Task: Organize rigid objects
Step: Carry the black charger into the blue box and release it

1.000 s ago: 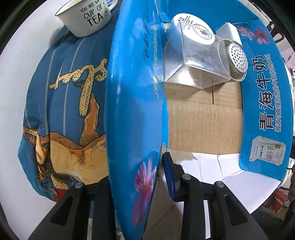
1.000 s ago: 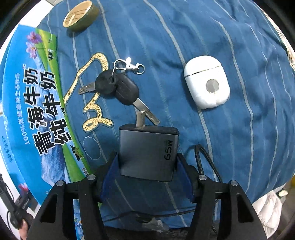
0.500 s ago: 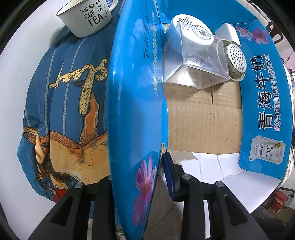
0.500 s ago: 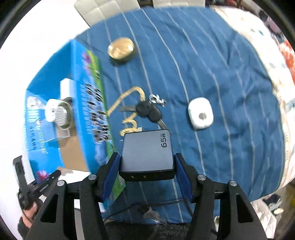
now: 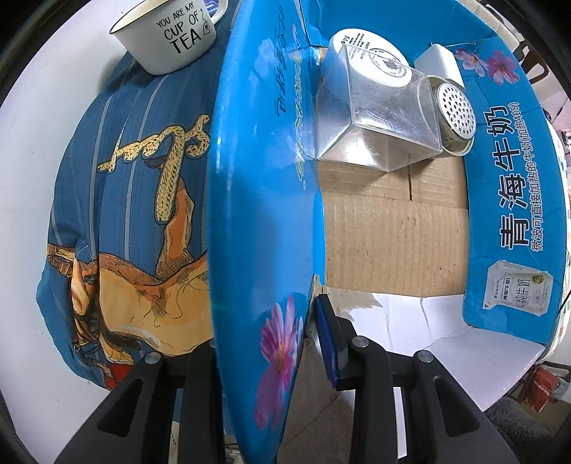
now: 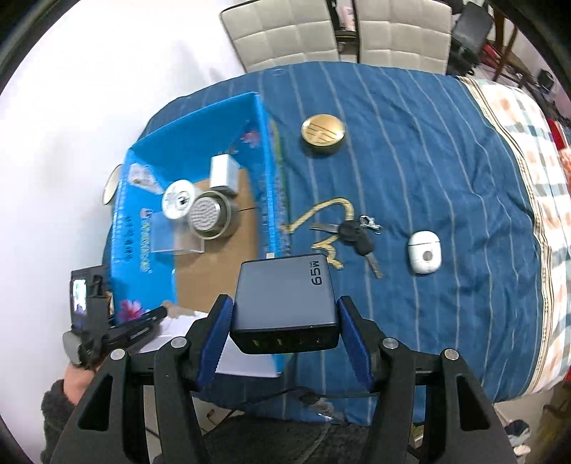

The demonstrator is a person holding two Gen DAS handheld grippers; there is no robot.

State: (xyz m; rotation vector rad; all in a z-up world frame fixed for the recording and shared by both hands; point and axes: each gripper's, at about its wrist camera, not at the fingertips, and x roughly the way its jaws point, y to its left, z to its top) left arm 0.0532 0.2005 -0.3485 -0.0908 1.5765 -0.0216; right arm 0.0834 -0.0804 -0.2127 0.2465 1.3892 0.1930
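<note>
My right gripper [image 6: 285, 332] is shut on a dark grey 65W charger [image 6: 285, 296] and holds it high above the table, over the near right corner of the blue cardboard box [image 6: 266, 167]. My left gripper [image 5: 264, 339] is shut on the box's left wall [image 5: 260, 178]. Inside the box lie a clear plastic case [image 5: 378, 128], a white round tin [image 5: 371, 64], a perforated metal strainer [image 5: 456, 114] and a white block [image 5: 437, 60]. Keys [image 6: 353, 235], a white earbud case [image 6: 424, 251] and a gold round tin [image 6: 323, 132] lie on the blue cloth.
A white "cup of tea" mug [image 5: 171, 35] stands left of the box. The blue striped cloth [image 6: 428, 160] covers the table. Two white chairs [image 6: 339, 32] stand at the far side. A black cable [image 6: 321, 396] hangs at the table's near edge.
My right gripper has lifted the charger off the cloth, risen high and shifted left toward the box. My left gripper has kept its hold on the box wall.
</note>
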